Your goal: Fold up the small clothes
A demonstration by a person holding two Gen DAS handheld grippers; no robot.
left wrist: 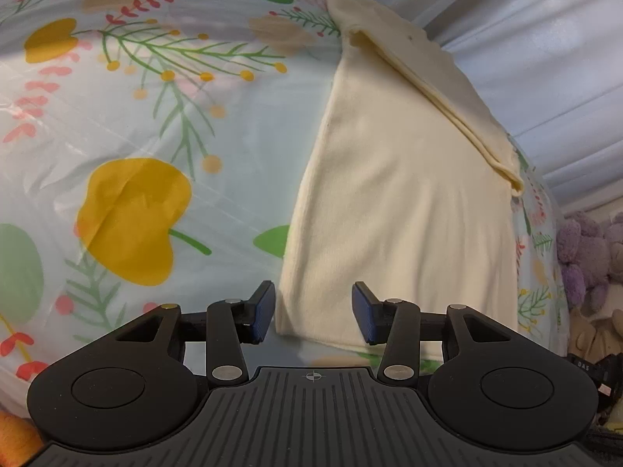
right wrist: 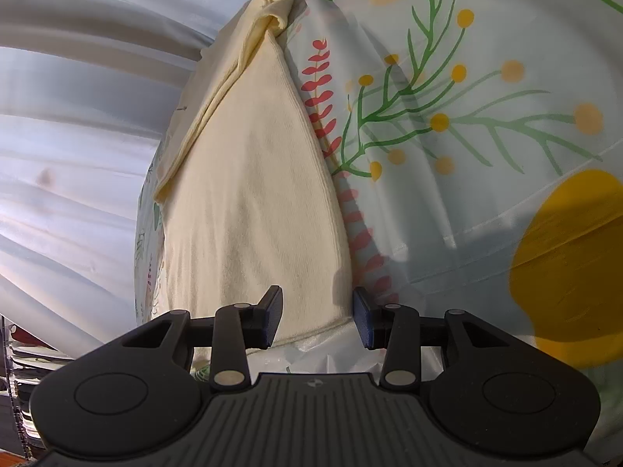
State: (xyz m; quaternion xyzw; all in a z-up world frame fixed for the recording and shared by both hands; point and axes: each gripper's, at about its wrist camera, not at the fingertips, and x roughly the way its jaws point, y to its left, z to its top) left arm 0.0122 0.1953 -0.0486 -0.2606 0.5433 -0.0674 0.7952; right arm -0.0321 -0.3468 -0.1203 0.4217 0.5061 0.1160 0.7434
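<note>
Cream cloth (left wrist: 393, 202) looks soft and floppy, so I'd pinch its near corners at 6 o'clock, where left gripper (left wrist: 313, 313) and right gripper (right wrist: 317, 317) sit spread, pinching nothing.

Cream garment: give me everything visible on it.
The cream garment is soft, finely ribbed knit, plain, lying flat on the floral cover near its edge. The far part is folded over in a doubled flap. Each near corner sits between an open tool's pads, left tool and right tool; no grip shows.
</note>
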